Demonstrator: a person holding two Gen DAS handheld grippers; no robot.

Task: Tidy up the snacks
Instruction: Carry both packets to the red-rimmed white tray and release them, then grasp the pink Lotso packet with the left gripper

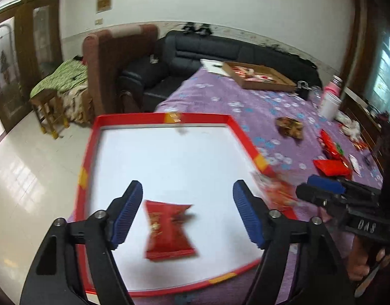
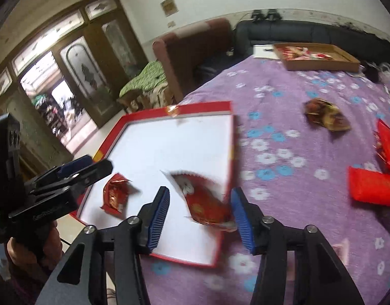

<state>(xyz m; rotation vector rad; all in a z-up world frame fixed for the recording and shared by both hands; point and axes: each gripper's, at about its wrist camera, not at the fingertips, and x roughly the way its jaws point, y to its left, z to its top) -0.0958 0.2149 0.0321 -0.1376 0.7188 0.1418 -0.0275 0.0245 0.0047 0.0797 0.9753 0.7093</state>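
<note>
The left gripper hangs open over the red-rimmed tray, its blue pads well clear of a red snack packet that lies on the tray's white floor between them. The right gripper is open too; a second red packet, blurred, sits between its pads at the tray's right edge, seemingly half over the rim, and whether either pad touches it is hard to say. The tray rests on a purple flowered cloth spread over the worktop. On the cloth to the right lie a brown crumpled wrapper and more red packets, apart from the tray. Farther back stands a cardboard tray holding other snacks, with a dark sofa behind it.
</note>
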